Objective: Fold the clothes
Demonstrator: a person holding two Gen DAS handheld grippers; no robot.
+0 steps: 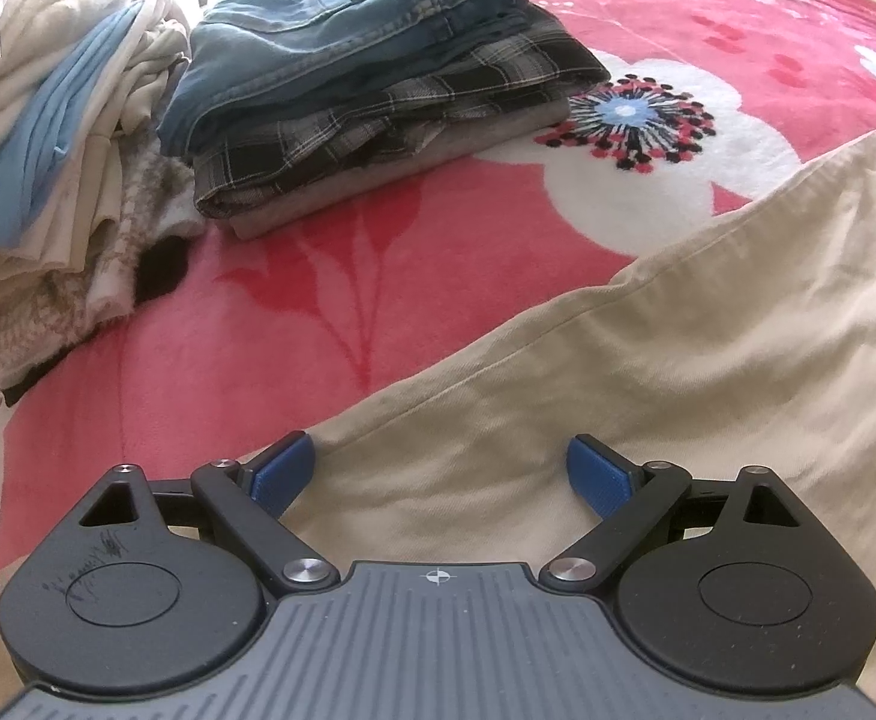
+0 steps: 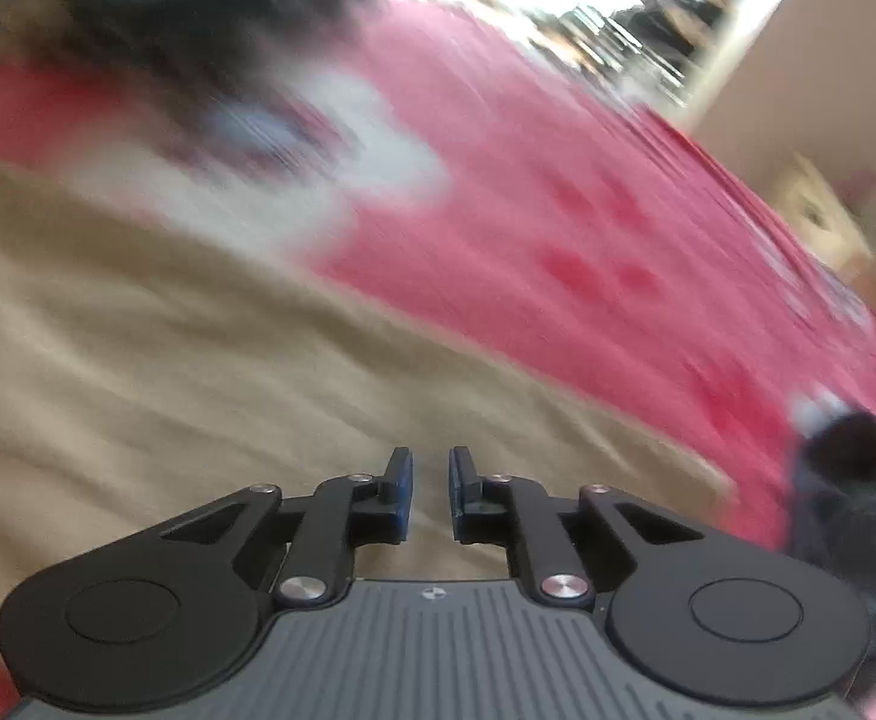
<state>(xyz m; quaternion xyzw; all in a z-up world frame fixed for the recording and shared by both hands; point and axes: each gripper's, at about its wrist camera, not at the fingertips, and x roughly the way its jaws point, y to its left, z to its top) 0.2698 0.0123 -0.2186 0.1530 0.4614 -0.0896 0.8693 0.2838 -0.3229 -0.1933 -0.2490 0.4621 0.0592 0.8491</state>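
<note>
**Beige garment spread on the pink blanket**

My left gripper [image 1: 441, 474] hangs over the beige garment [image 1: 708, 360] with jaws wide apart, nothing between them. My right gripper [image 2: 431, 489] shows a narrow gap, pads clear of the cloth in a blurred view. The folded stack [image 1: 372, 78], jeans on top, sits well beyond on the floral blanket [image 1: 294, 324].

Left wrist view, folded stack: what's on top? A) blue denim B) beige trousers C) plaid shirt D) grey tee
A: the blue denim tops the folded stack, with the plaid garment under it and a grey piece at the bottom.
</note>
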